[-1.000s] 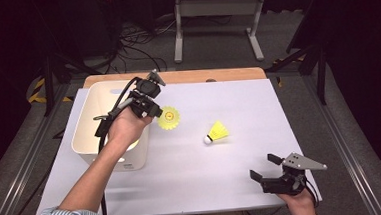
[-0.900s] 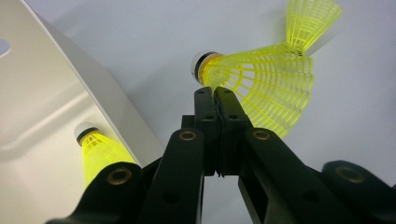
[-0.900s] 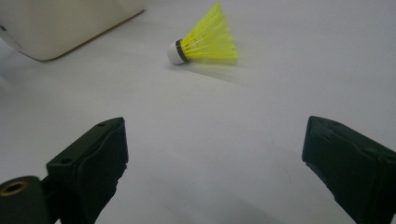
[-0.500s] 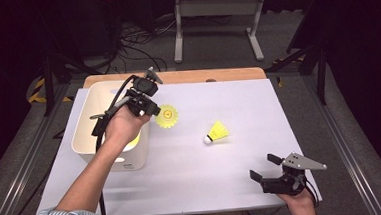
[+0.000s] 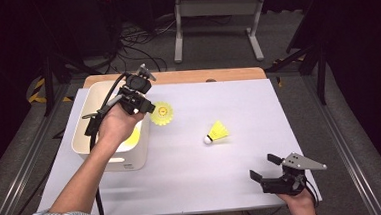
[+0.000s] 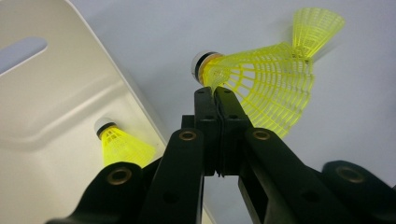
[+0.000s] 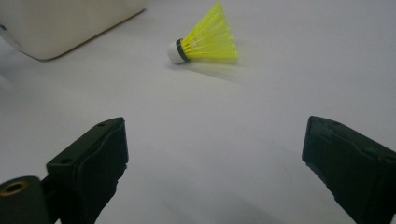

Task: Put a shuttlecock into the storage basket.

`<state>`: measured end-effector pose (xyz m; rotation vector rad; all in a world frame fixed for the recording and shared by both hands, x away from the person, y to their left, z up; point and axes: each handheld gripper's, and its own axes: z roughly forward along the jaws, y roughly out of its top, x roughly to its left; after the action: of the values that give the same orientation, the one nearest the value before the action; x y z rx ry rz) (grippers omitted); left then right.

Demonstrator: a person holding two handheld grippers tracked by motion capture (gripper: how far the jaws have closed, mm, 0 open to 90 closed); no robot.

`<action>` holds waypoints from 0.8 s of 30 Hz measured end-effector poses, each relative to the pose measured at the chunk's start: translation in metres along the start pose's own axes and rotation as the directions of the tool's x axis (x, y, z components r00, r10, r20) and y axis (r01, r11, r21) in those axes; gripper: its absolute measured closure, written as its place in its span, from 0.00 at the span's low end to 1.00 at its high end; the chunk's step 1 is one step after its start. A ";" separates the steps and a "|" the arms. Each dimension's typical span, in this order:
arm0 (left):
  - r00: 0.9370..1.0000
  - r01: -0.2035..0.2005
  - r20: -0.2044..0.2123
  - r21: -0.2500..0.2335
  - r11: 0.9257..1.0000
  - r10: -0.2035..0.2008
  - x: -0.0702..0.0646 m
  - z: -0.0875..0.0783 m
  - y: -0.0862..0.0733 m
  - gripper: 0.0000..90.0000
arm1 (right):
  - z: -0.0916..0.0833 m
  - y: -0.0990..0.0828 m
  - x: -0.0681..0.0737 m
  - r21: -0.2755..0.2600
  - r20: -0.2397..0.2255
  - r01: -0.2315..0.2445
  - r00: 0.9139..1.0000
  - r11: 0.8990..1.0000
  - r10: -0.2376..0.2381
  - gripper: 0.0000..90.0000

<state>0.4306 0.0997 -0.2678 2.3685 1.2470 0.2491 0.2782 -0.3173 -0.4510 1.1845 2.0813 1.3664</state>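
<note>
Left gripper point(image 5: 147, 106) has drifted a little toward the white bin point(image 5: 91, 109) since a second ago, carrying a yellow shuttlecock point(image 5: 162, 112) with it; jaws clamped tight on the skirt edge near the cork, as the left gripper view shows point(image 6: 261, 81); held shuttlecock hangs above the white table point(image 5: 238, 104), just beside the bin's right wall, open skirt facing up toward the high camera; second shuttlecock point(image 6: 122, 143) lies inside the bin, cork up-left; third shuttlecock point(image 5: 217, 133) lies on its side mid-table, cork toward the person, well apart from both grippers; right gripper point(image 5: 266, 170) sits at the near right table edge, jaws spread wide with nothing between them, probably resting on the surface though contact is hard to tell; unchanged from before.
</note>
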 end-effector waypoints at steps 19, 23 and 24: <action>0.999 0.026 -0.020 -0.023 0.999 -0.027 0.013 -0.014 -0.008 0.99 | 0.000 0.000 0.000 0.004 0.002 0.002 1.000 1.000 -0.002 0.08; 0.999 0.029 -0.025 -0.028 0.999 -0.030 0.016 -0.017 -0.010 0.99 | 0.000 0.000 0.000 0.004 0.002 0.001 1.000 1.000 -0.001 0.08; 0.999 0.034 -0.021 -0.029 0.999 -0.034 0.017 -0.018 -0.011 0.99 | 0.000 0.000 0.000 0.004 0.002 0.002 1.000 1.000 -0.002 0.08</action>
<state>0.4261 0.1242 -0.2582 2.3245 1.2843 0.2803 0.2783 -0.3169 -0.4511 1.1848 2.0843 1.3608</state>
